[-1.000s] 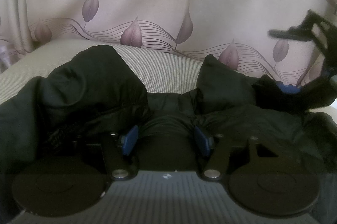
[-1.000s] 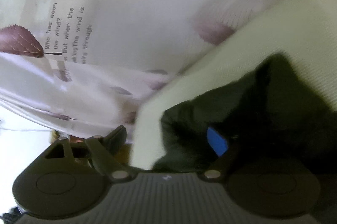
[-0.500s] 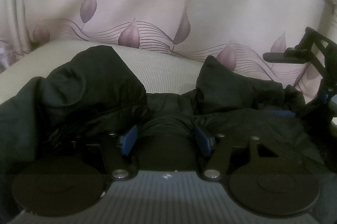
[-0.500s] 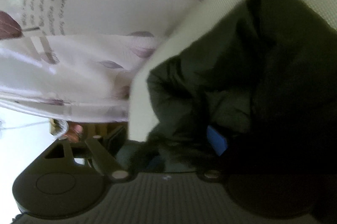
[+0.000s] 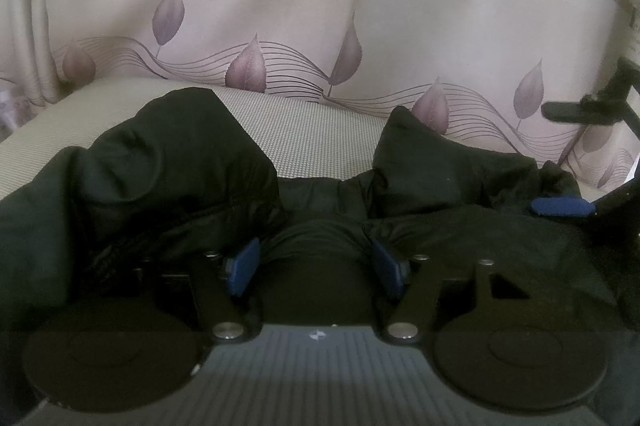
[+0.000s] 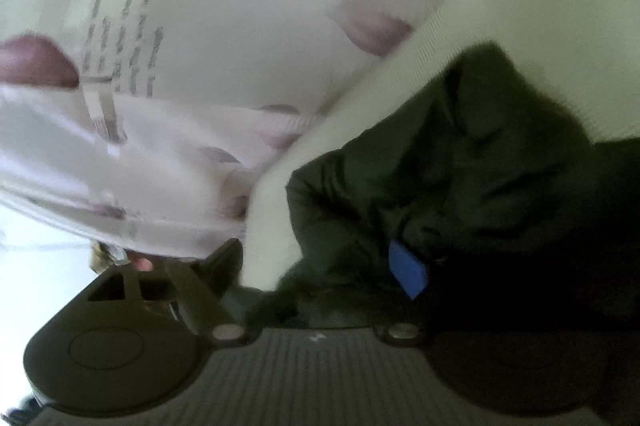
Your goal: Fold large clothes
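Dark padded jacket (image 5: 168,178), bulky, lies crumpled on a pale woven cushion (image 5: 312,130), covering most of the near side. Two raised humps in the left wrist view, one at left and one at right (image 5: 448,166), with a bare strip of cushion between and behind them. Left gripper (image 5: 316,266): blue pads (image 5: 242,268) clamped on a thick roll of jacket cloth bunched between them, fingers held apart by the bulk. Right gripper (image 6: 320,266): turned on its side; its jaws have just been closing a little, with jacket cloth between them; one blue pad (image 6: 408,270) lies against the cloth, the other finger (image 6: 224,262) stands clear at the cushion's edge, so no clamp shows. In the left wrist view the right gripper (image 5: 576,162) sits at the jacket's right end, one finger raised free above the cloth, the blue one on it. Curtain (image 5: 280,6), cream with mauve leaves and printed text, hangs just behind the cushion's far edge. Cushion's corner edge (image 6: 272,210) runs beside the jacket's end; bright open space lies beyond it in the right wrist view, which is blurred.
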A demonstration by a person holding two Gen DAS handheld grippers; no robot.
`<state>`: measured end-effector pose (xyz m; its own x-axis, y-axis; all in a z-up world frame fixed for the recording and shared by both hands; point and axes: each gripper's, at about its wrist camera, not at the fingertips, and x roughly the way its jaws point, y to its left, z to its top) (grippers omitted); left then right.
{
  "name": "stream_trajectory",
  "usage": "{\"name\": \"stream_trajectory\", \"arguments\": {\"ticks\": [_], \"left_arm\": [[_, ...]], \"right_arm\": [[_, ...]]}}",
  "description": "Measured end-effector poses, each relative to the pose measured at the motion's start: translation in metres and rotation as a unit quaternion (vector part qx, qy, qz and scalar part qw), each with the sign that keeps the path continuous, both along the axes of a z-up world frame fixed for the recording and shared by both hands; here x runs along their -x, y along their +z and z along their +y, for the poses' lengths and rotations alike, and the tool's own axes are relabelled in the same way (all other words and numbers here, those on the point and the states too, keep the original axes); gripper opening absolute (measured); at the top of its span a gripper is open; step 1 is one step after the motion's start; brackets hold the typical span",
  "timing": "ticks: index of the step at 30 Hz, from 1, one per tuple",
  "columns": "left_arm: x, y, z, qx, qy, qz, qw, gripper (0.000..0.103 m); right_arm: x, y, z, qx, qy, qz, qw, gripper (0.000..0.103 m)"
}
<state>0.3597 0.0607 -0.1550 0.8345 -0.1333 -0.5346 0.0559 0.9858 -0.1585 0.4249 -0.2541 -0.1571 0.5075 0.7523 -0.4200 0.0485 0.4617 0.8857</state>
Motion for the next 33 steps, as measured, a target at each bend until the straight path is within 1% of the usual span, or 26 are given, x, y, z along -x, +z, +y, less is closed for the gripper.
{"name": "stream_trajectory", "arguments": {"ticks": [2,4,5,7,10,11,12,13,14,15,16,18,19,21,22,23,24,25,26,27,28,29,30,31,33], "left_arm": [[0.000,0.000,0.000,0.000,0.000,0.000,1.0000,0.064],[0.000,0.000,0.000,0.000,0.000,-0.001,1.0000,0.064],[0.000,0.000,0.000,-0.001,0.000,-0.001,1.0000,0.064],[0.000,0.000,0.000,-0.001,0.000,0.000,1.0000,0.065],[0.002,0.001,-0.001,-0.005,0.001,-0.002,1.0000,0.065],[0.002,0.001,-0.002,-0.006,0.002,-0.003,1.0000,0.066],[0.003,0.001,-0.002,-0.007,0.003,-0.003,1.0000,0.067],[0.003,0.002,-0.002,-0.009,0.004,-0.004,0.9999,0.068],[0.003,0.002,-0.003,-0.012,0.004,-0.004,0.9999,0.068],[0.003,0.002,-0.004,-0.014,0.005,-0.004,0.9999,0.069],[0.003,0.002,-0.004,-0.014,0.006,-0.004,0.9999,0.069],[0.004,0.004,-0.004,-0.015,0.008,-0.003,0.9999,0.069],[0.004,0.004,-0.003,-0.014,0.007,-0.002,0.9999,0.070],[0.004,0.009,-0.002,-0.015,0.006,0.006,0.9999,0.070],[0.006,0.014,-0.001,-0.017,0.005,0.009,0.9998,0.071],[0.010,0.021,0.001,-0.014,0.002,0.010,0.9998,0.072],[0.015,0.028,0.003,-0.008,-0.002,0.009,0.9999,0.073],[0.024,0.038,0.008,0.002,-0.009,0.002,1.0000,0.073],[0.035,0.049,0.013,0.010,-0.018,-0.007,0.9998,0.075],[0.044,0.059,0.018,0.012,-0.028,-0.016,0.9994,0.081],[0.055,0.071,0.024,0.008,-0.033,-0.025,0.9991,0.086],[0.064,0.081,0.032,0.002,-0.030,-0.028,0.9992,0.098],[0.071,0.091,0.042,-0.002,-0.024,-0.027,0.9994,0.103],[0.077,0.098,0.054,-0.004,-0.019,-0.026,0.9995,0.103],[0.086,0.110,0.084,-0.011,-0.002,-0.027,0.9996,0.103]], "right_arm": [[0.000,0.001,0.008,0.030,0.013,-0.008,0.999,0.080],[-0.008,-0.008,0.011,0.049,0.015,0.006,0.999,0.079],[-0.010,-0.015,0.015,0.066,0.020,0.018,0.997,0.073],[-0.014,-0.023,0.024,0.102,0.021,0.021,0.994,0.069],[-0.019,-0.019,0.026,0.099,0.026,0.031,0.994,0.069],[-0.014,-0.013,0.022,0.091,0.025,0.021,0.995,0.070],[-0.005,-0.005,0.017,0.085,0.016,0.001,0.996,0.071],[0.007,0.003,0.011,0.085,0.008,-0.025,0.996,0.073],[0.023,0.016,0.005,0.101,0.000,-0.059,0.993,0.075],[0.039,0.026,0.004,0.131,-0.004,-0.083,0.988,0.075],[0.056,0.035,0.007,0.177,-0.008,-0.104,0.979,0.076],[0.089,0.047,0.020,0.272,-0.006,-0.149,0.951,0.077],[0.101,0.049,0.029,0.293,0.002,-0.169,0.941,0.076],[0.118,0.051,0.044,0.319,0.013,-0.194,0.928,0.075],[0.120,0.051,0.051,0.335,0.020,-0.201,0.921,0.070],[0.121,0.050,0.064,0.358,0.034,-0.209,0.909,0.057],[0.119,0.046,0.075,0.382,0.049,-0.210,0.899,0.052],[0.114,0.039,0.085,0.403,0.061,-0.200,0.891,0.052],[0.110,0.028,0.090,0.413,0.069,-0.182,0.890,0.052],[0.107,0.019,0.090,0.408,0.072,-0.173,0.893,0.051],[0.106,0.013,0.091,0.410,0.077,-0.174,0.892,0.052],[0.104,0.011,0.094,0.417,0.086,-0.177,0.887,0.052],[0.104,0.007,0.091,0.415,0.085,-0.176,0.889,0.052],[0.104,0.005,0.091,0.413,0.082,-0.174,0.890,0.052],[0.108,0.004,0.092,0.419,0.081,-0.182,0.886,0.052]]}}
